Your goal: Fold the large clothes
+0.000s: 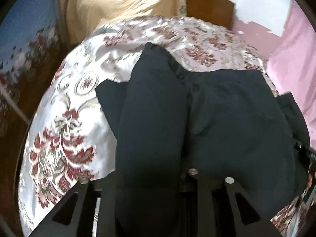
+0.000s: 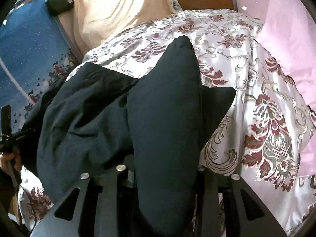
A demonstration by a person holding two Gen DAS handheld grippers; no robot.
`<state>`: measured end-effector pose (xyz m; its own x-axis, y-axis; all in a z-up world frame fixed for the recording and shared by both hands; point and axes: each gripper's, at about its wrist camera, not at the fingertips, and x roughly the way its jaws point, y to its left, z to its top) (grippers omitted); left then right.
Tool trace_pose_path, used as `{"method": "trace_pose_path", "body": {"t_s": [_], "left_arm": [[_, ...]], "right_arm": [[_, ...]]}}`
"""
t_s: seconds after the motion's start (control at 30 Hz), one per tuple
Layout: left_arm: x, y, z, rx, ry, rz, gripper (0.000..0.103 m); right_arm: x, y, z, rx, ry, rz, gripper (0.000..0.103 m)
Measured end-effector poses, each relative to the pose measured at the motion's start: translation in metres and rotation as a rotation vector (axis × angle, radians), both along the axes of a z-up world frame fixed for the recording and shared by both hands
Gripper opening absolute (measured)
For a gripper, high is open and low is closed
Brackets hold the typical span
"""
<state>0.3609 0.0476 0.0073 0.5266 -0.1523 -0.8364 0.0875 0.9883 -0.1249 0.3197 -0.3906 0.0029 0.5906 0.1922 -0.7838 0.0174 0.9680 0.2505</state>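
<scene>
A dark navy garment (image 1: 233,118) lies on a bed with a white and red floral cover (image 1: 65,122). My left gripper (image 1: 156,177) is shut on a fold of the dark garment, which drapes over its fingers and hides the tips. In the right wrist view, my right gripper (image 2: 164,169) is shut on another fold of the dark garment (image 2: 165,110), which covers its fingertips too. The rest of the garment (image 2: 83,114) spreads to the left on the floral cover (image 2: 266,118).
A beige cloth (image 1: 118,2) lies at the far end of the bed, also in the right wrist view (image 2: 118,6). A pink sheet (image 2: 292,29) is at the right. A blue patterned surface (image 2: 29,49) and a black bag (image 2: 59,1) are at the left.
</scene>
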Motion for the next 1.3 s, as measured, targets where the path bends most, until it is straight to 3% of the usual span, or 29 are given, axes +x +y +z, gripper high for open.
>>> {"method": "trace_pose_path", "body": {"t_s": [0.07,0.13,0.23,0.27,0.33,0.53,0.7,0.93,1.3], "left_arm": [[0.001,0.002,-0.003,0.002,0.007,0.018,0.035],[-0.001,0.002,-0.006,0.013,0.0,0.029,0.039],[-0.005,0.003,-0.006,0.055,-0.023,0.078,0.072],[-0.007,0.005,-0.005,0.051,-0.033,0.089,0.075],[-0.01,0.009,-0.002,0.052,-0.053,0.122,0.081],[-0.028,0.01,0.015,0.032,-0.093,0.136,0.09],[-0.047,-0.002,0.033,0.054,-0.183,0.124,0.103],[-0.081,-0.02,0.053,0.086,-0.295,0.098,0.103],[-0.138,-0.039,0.081,0.108,-0.43,0.059,0.103]], "right_arm": [[0.003,0.0,-0.003,-0.004,0.012,-0.012,0.037],[0.003,0.001,-0.005,-0.018,0.023,-0.039,0.048],[0.003,0.003,-0.008,-0.04,0.031,-0.068,0.067],[0.003,0.003,-0.009,-0.041,0.035,-0.073,0.069],[0.002,0.005,-0.009,-0.059,0.035,-0.092,0.088],[-0.011,0.004,0.001,-0.089,-0.034,-0.157,0.101],[-0.028,0.014,0.025,-0.135,-0.139,-0.166,0.101],[-0.054,0.028,0.053,-0.154,-0.239,-0.183,0.101],[-0.108,0.048,0.074,-0.15,-0.333,-0.189,0.102]]}}
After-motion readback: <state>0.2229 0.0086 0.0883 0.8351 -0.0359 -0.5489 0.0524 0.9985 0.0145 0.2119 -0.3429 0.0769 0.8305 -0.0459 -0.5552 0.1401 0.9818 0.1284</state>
